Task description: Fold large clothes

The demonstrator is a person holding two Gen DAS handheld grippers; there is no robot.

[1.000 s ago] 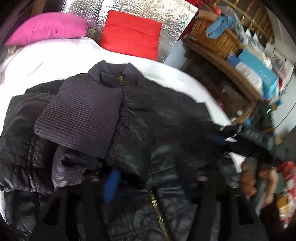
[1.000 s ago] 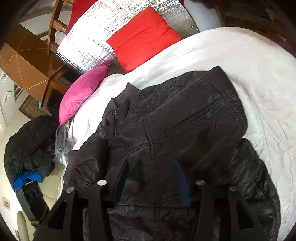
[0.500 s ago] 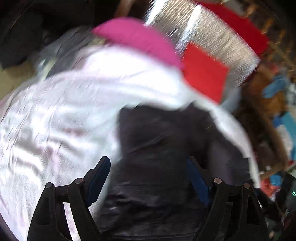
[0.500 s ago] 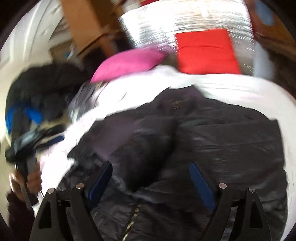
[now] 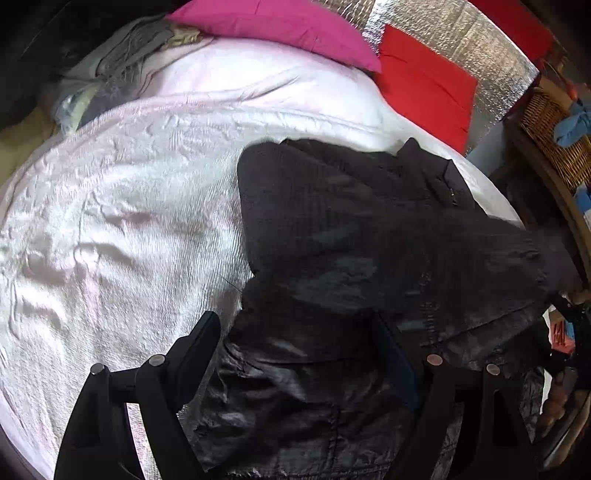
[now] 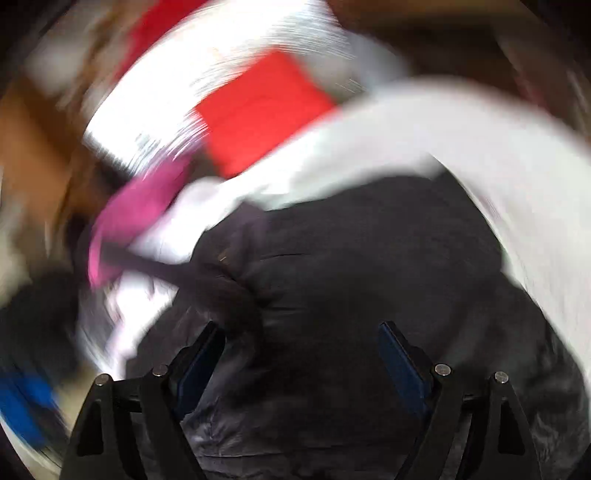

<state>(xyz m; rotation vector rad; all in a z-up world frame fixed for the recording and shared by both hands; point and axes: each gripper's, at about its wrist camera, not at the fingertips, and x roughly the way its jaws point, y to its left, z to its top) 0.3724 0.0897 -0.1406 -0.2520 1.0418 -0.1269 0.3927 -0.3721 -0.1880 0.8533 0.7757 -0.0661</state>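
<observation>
A large black jacket [image 5: 369, 240] lies on a bed with a white blanket [image 5: 122, 221]; its sleeves are folded in over the body and the collar points toward the pillows. My left gripper [image 5: 299, 343] is open, hovering over the jacket's lower left part. In the right wrist view the picture is motion-blurred; the jacket [image 6: 369, 277] fills the lower half and my right gripper [image 6: 299, 350] is open above it, holding nothing.
A pink pillow [image 5: 280, 26] and a red pillow [image 5: 424, 85] lie at the head of the bed before a silver foil panel [image 5: 454, 33]. A pile of grey clothes [image 5: 122, 62] sits far left. A wicker basket [image 5: 554, 136] stands on a wooden shelf at right.
Both grippers were over or in the jacket a second ago with jaws narrower; now both are open and have swung, the left toward the jacket's left side. The right view is still blurred from motion.
</observation>
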